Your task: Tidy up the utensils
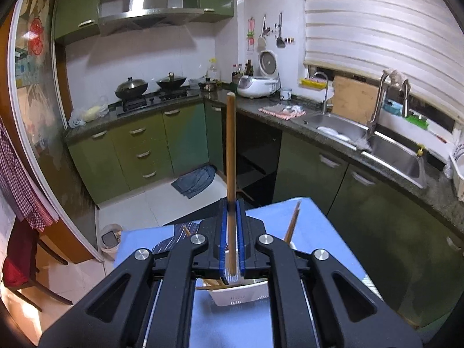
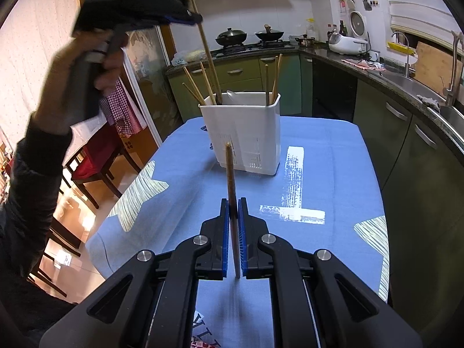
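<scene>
White holder (image 2: pixel 242 133) upright on blue cloth (image 2: pixel 333 174) covering counter, toward far end. Several chopsticks (image 2: pixel 193 85) stand inside, leaning at left and right corners. Left tool (image 2: pixel 190 18) raised above holder's left side, clamped on long chopstick (image 2: pixel 206 49) whose lower end dips into holder. Left wrist view: same stick (image 1: pixel 231 150) pinched between blue pads, holder (image 1: pixel 240 294) directly below. Right tool (image 2: pixel 233 211) low over near cloth, closed on another chopstick (image 2: pixel 230 174) pointing toward holder, well short of it.
</scene>
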